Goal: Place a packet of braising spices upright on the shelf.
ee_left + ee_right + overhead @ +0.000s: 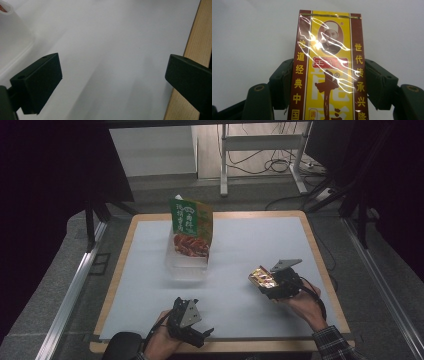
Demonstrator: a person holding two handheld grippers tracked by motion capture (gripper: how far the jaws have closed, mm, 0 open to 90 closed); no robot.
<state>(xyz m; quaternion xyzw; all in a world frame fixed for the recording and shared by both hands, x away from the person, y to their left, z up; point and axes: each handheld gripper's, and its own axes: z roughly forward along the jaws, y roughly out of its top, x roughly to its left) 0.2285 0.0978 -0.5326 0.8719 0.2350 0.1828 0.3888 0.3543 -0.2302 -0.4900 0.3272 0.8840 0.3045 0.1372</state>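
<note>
Nearest to us, at the front edge of the counter, our left hand-held gripper rests low over the white mat with its jaws standing well apart and nothing between them; in the left gripper view we see bare mat and the wooden rim of the counter beyond.

A little farther in, on the right, our right hand-held gripper is clamped on a yellow and brown cellophane-wrapped seasoning box. The two pads press on its long sides and the box sticks out past the jaws, lifted off the mat.

Farther still, toward the middle of the counter, stands a clear plastic bin, and in it an upright green snack pouch that leans slightly.

We judge that we are in the carrying step: the box is gripped and held well apart from the bin. The next move calls for bringing it across to the left, over the bin's rim beside the pouch, lowering it without knocking the pouch over, then letting the jaws part.
</note>
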